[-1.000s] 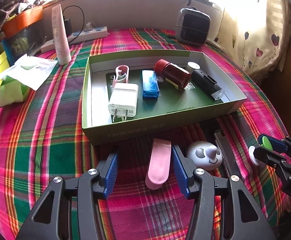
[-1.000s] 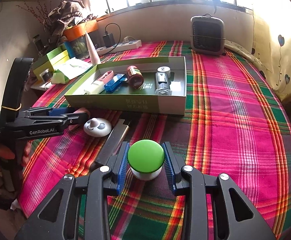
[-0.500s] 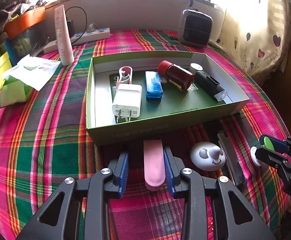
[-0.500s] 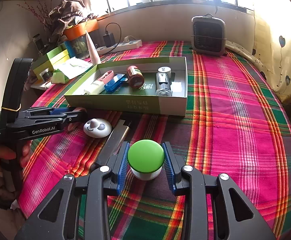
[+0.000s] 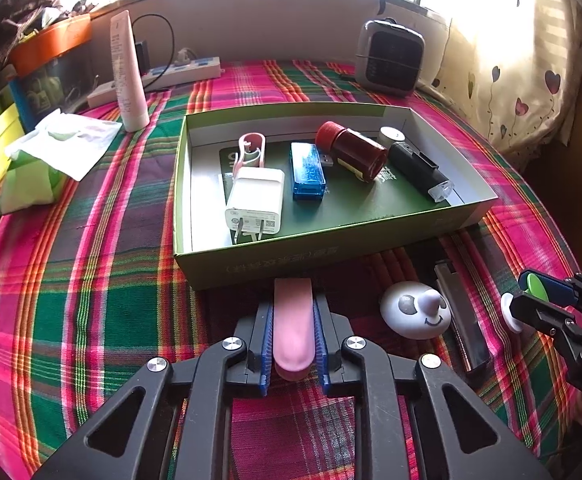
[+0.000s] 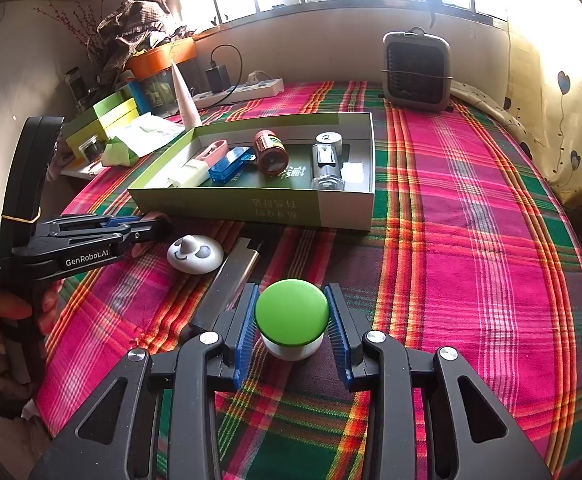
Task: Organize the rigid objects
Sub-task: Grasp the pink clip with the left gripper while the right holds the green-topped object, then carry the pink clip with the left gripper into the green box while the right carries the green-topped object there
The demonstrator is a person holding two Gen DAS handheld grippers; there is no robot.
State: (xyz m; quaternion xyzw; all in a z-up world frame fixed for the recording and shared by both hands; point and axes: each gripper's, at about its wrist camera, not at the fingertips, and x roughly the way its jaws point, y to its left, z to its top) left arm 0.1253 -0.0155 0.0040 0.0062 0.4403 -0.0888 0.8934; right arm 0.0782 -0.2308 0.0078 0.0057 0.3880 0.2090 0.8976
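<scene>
Pressed onto both long sides of a pink oblong case [image 5: 293, 328], the blue pads of the left gripper [image 5: 293, 344] pinch it where it lies on the plaid cloth [image 5: 91, 280], its far end almost at the near wall of the green box [image 5: 331, 256]. On the other side, the right gripper [image 6: 293, 334] has its jaws drawn in against the green-capped knob [image 6: 292, 312], one pad at each side of the cap, the white base resting on the cloth. Between the two tools lie a white smiley-face piece [image 5: 415, 314] and, just beside it, a long dark metal bar [image 6: 231, 280] whose make is hard to tell. Inside the box sit a white plug adapter [image 5: 255, 200], a pink clip [image 5: 251, 152] touching its far end, a blue USB stick [image 5: 307, 172], a red-capped brown bottle [image 5: 351, 152], a small white round tin [image 5: 391, 135] and a black device with a clear tip [image 5: 421, 172]. Farther out on the cloth stand a white tube [image 5: 127, 76], a power strip [image 5: 183, 72] with a cable, a small grey fan heater [image 6: 415, 70], tissues and coloured boxes at the left. A low wall and bright windows close the room, with a heart-patterned curtain [image 5: 523, 92] at the right; glare washes out the panes. Part of a person's hand [image 6: 7, 316] grips the left tool's handle, cut off by the frame edge.
</scene>
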